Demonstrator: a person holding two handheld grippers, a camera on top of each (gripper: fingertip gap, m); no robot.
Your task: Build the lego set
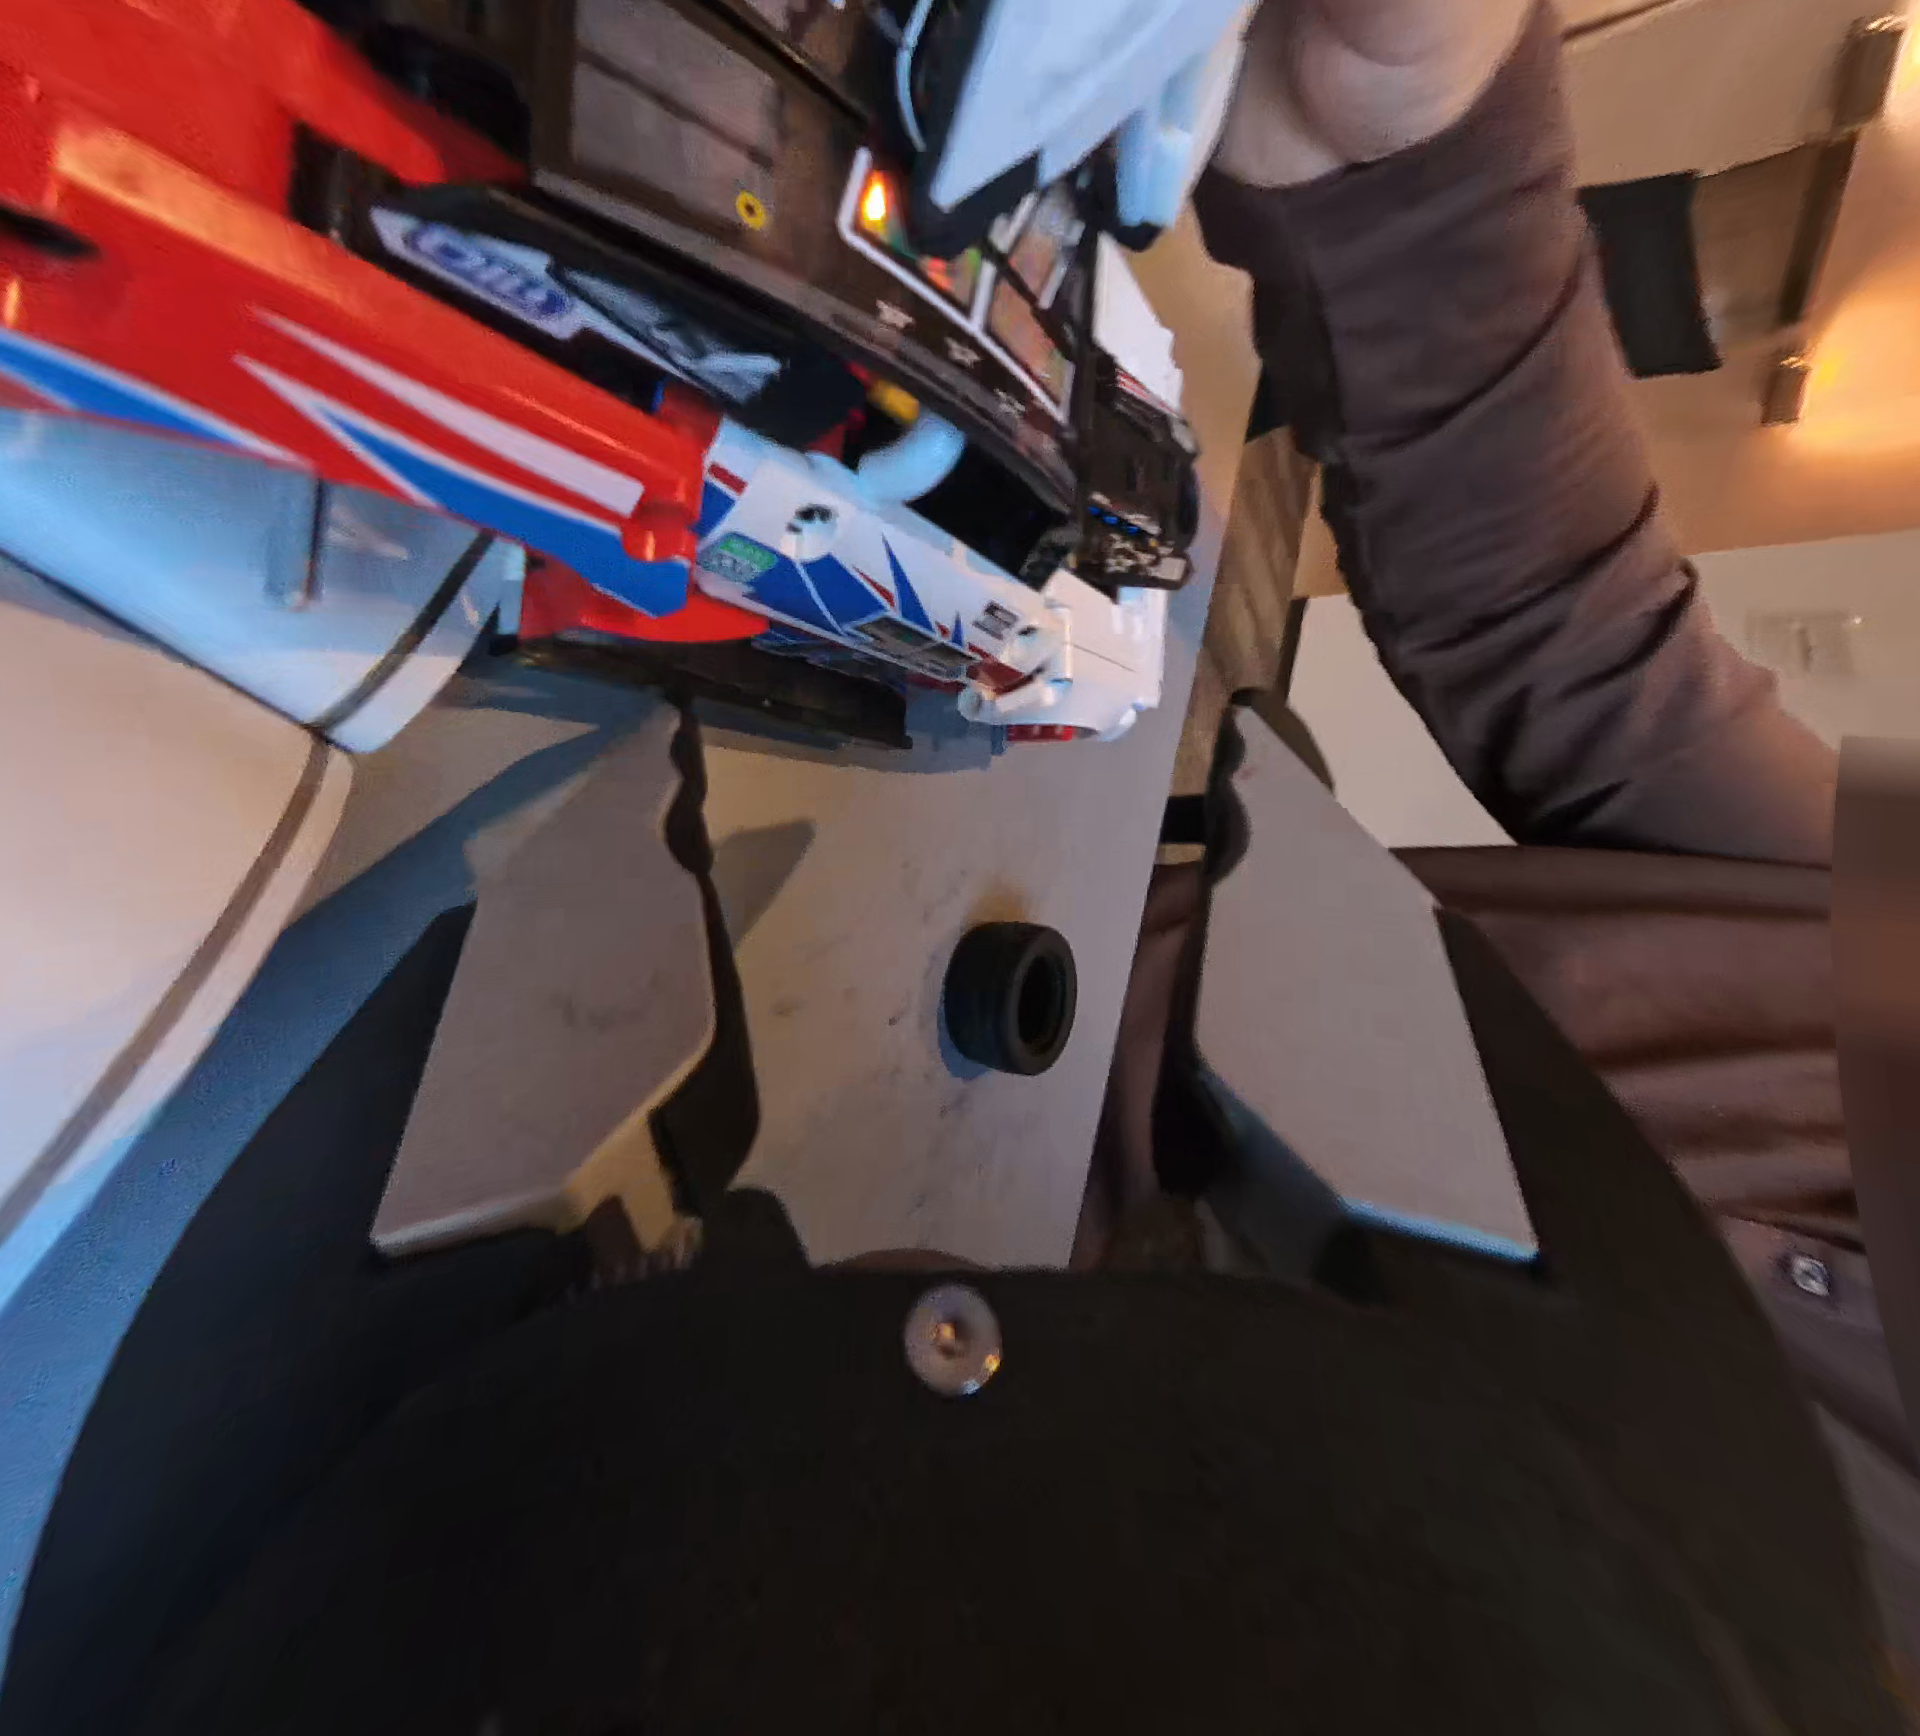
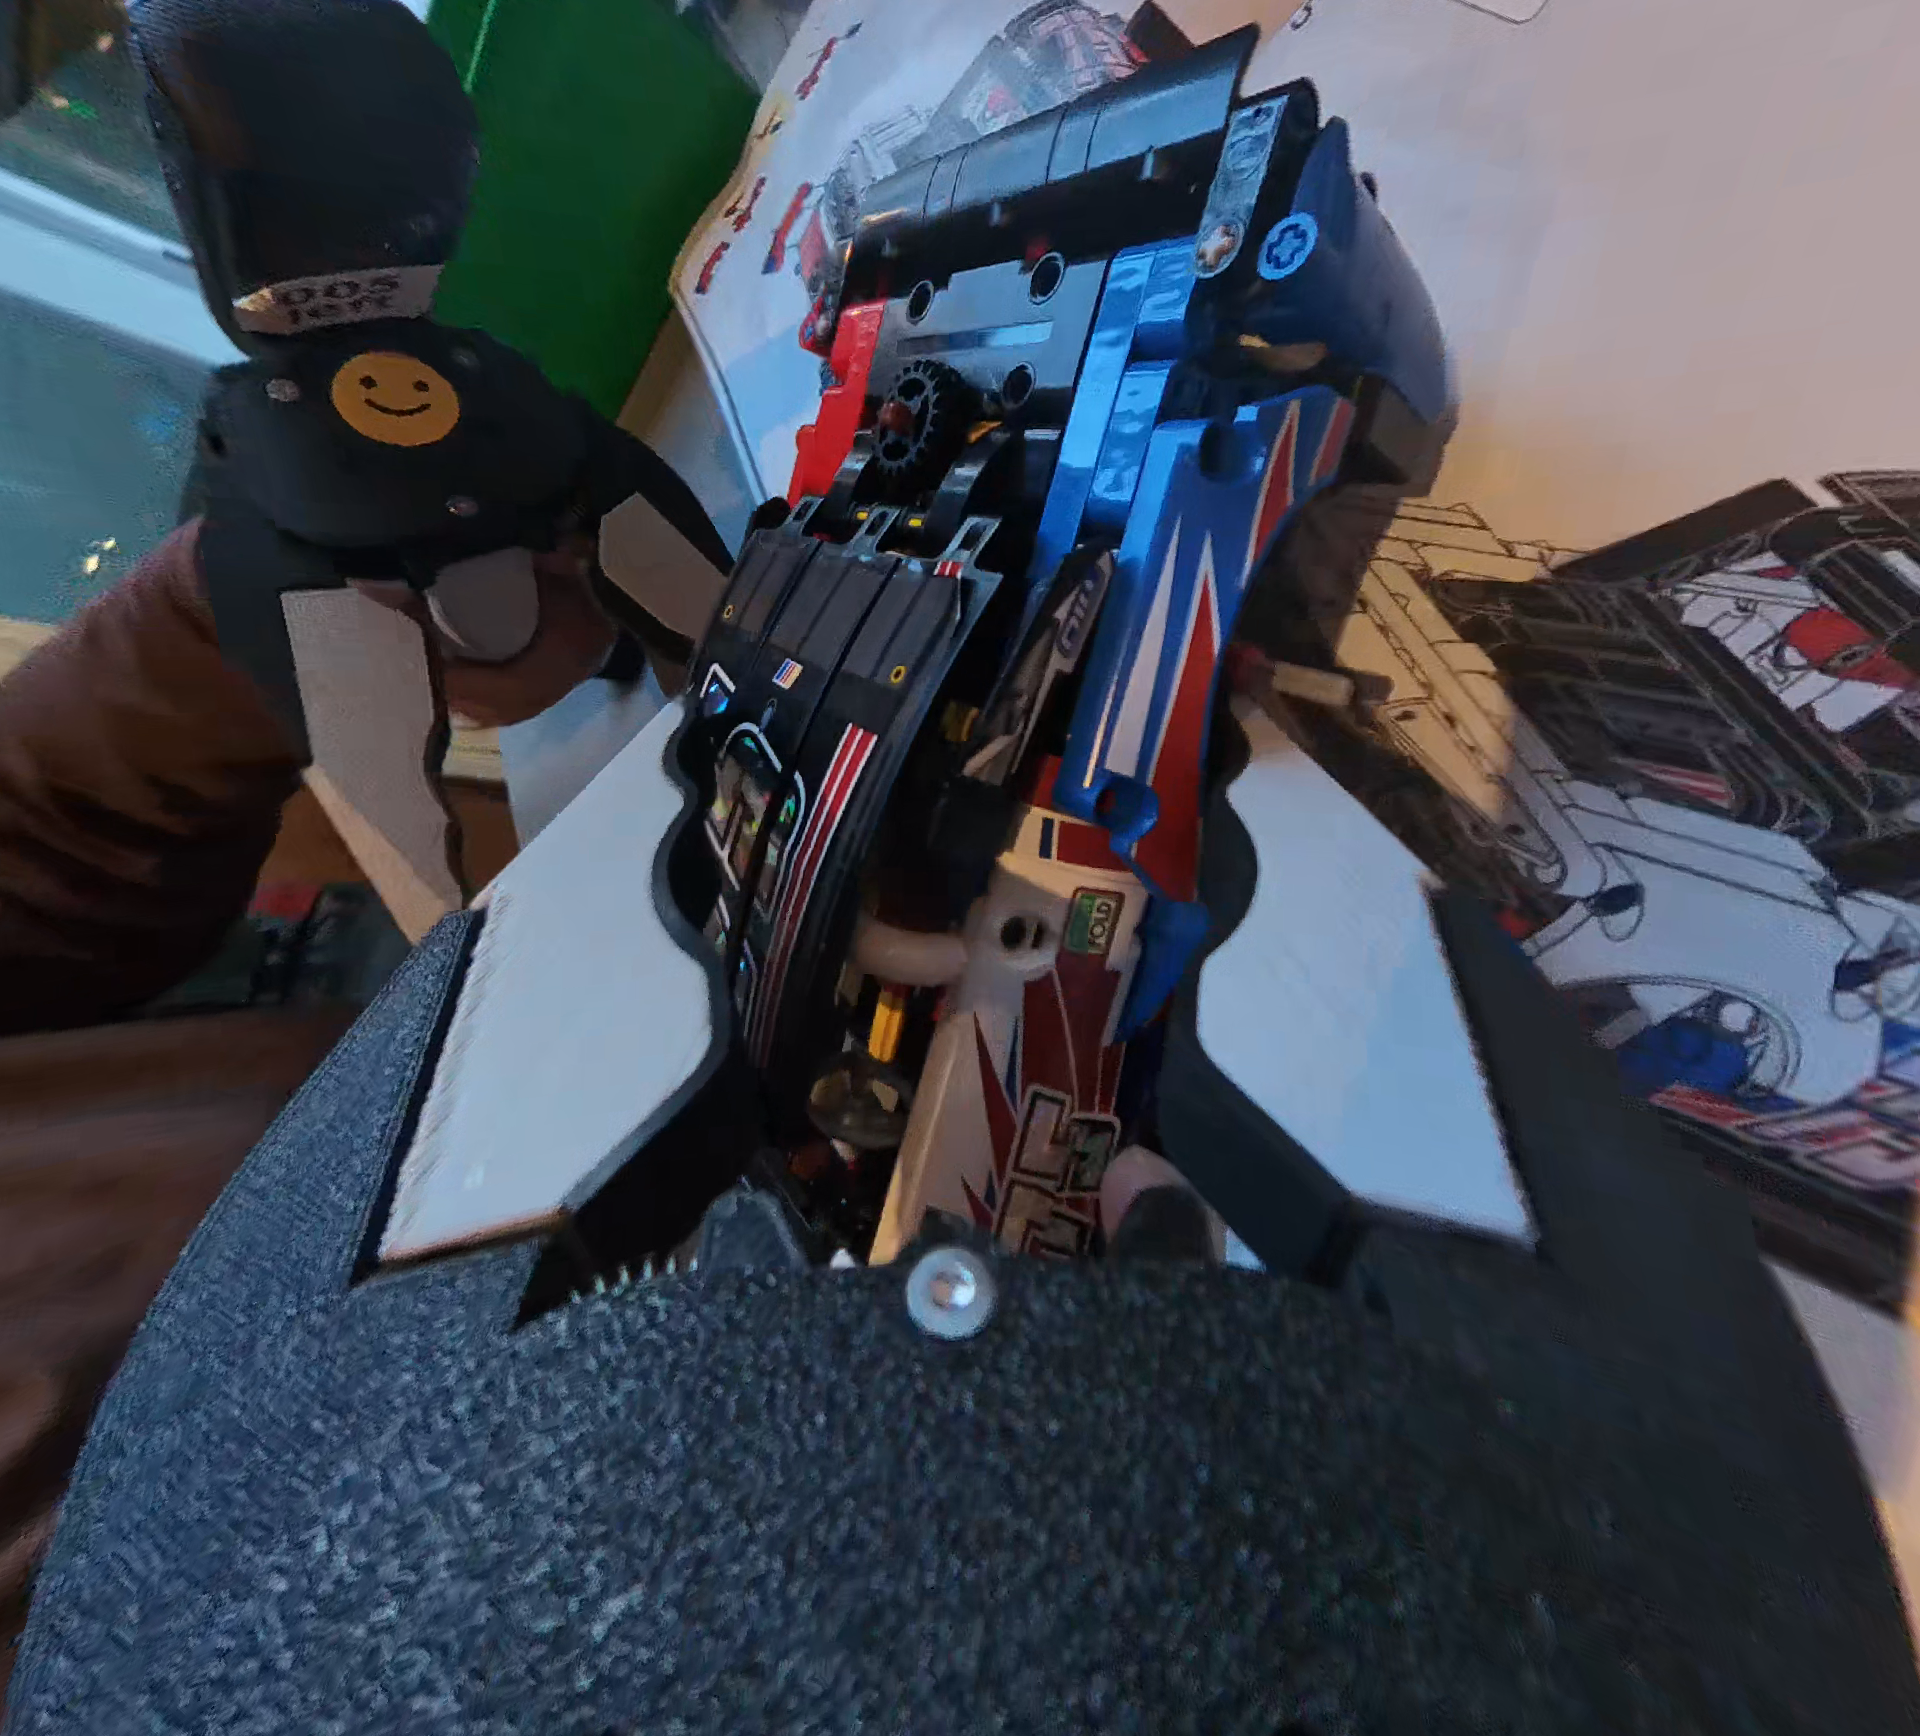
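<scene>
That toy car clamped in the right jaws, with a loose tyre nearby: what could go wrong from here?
1. The right gripper holds the lego car tilted on its side above the instruction booklet; squeezing might pop panels loose.
2. The black tyre lies alone near the table's edge between the open left gripper jaws; a nudge could roll it off.
</scene>
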